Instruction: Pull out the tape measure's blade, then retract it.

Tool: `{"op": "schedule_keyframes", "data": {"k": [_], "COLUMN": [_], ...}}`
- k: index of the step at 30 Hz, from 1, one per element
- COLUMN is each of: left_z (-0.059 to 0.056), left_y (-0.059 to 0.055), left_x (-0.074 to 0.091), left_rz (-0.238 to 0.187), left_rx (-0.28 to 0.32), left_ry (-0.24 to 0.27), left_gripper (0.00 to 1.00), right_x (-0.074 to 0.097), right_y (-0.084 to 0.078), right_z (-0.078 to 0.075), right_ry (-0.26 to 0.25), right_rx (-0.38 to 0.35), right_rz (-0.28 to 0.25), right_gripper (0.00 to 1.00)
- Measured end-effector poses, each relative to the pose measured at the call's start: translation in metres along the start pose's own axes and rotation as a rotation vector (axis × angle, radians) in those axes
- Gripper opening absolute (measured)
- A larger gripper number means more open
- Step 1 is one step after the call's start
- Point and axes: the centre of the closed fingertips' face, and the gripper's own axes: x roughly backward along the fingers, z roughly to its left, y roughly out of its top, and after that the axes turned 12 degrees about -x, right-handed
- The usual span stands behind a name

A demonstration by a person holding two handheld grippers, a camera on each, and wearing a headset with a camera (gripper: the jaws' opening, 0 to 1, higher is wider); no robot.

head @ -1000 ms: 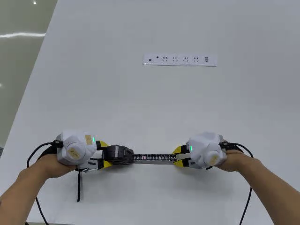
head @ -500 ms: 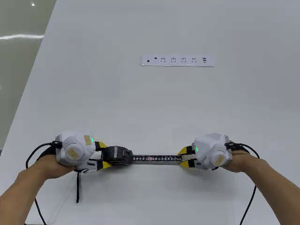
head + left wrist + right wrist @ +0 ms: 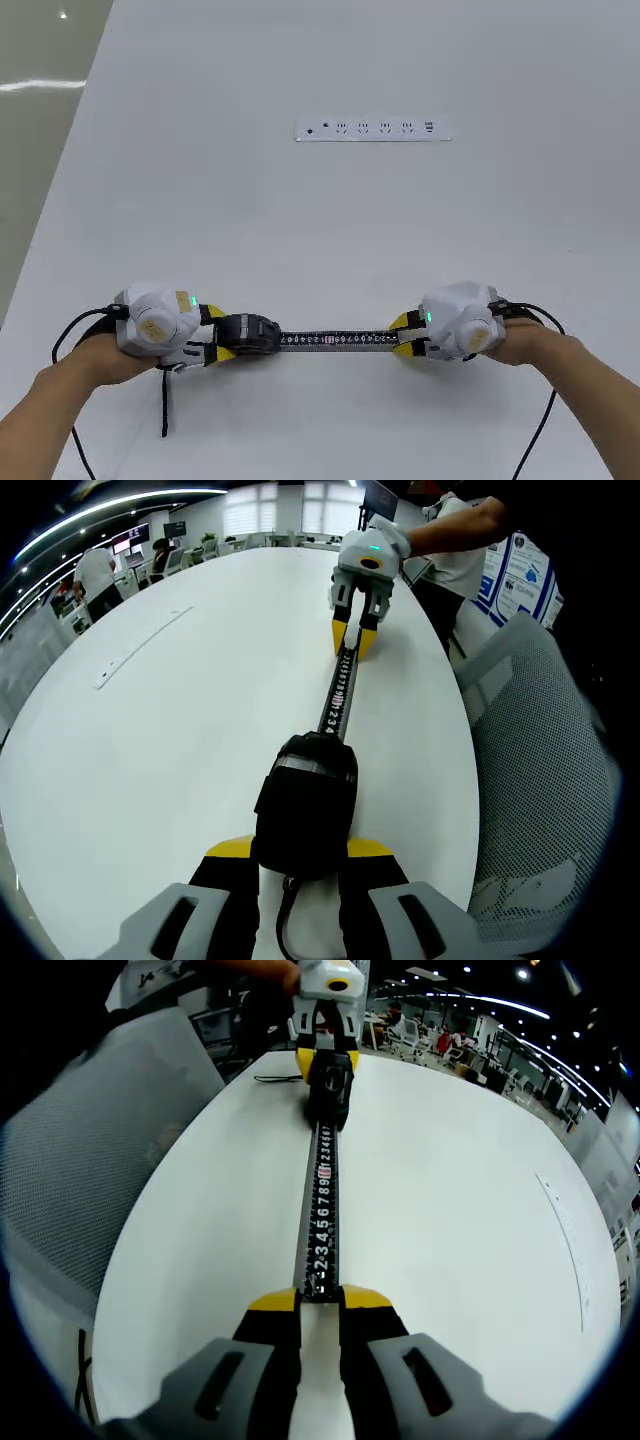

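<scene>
A black tape measure case (image 3: pixel 250 333) lies on the white table (image 3: pixel 330 230), and my left gripper (image 3: pixel 224 334) is shut on it. In the left gripper view the case (image 3: pixel 305 805) sits between the yellow-tipped jaws. The dark numbered blade (image 3: pixel 336 340) runs out to the right, flat along the table. My right gripper (image 3: pixel 402 336) is shut on the blade's end. In the right gripper view the blade (image 3: pixel 322 1215) stretches from my jaws to the case (image 3: pixel 328 1090).
A white power strip (image 3: pixel 371 130) lies further back on the table. Black cables trail from both grippers near the front edge (image 3: pixel 165 410). A mesh chair (image 3: pixel 545 780) stands beside the table. The table's left edge (image 3: pixel 60 180) borders the floor.
My right gripper has moved to the right, drawing more blade out of the case. The left gripper and case have stayed about where they were.
</scene>
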Motion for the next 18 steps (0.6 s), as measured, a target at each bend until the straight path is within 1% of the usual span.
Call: {"op": "schedule_keyframes", "data": {"k": [18], "left_z": [0.0], "left_y": [0.0], "left_x": [0.001], "left_rz": [0.007], "left_rx": [-0.006], "left_ry": [-0.009], "left_gripper": [0.27], "right_x": [0.017], "right_y": [-0.021], "right_z": [-0.002], "right_ry": [-0.014], "right_rx": [-0.015], "right_rz": [0.036], "right_gripper": [0.11]}}
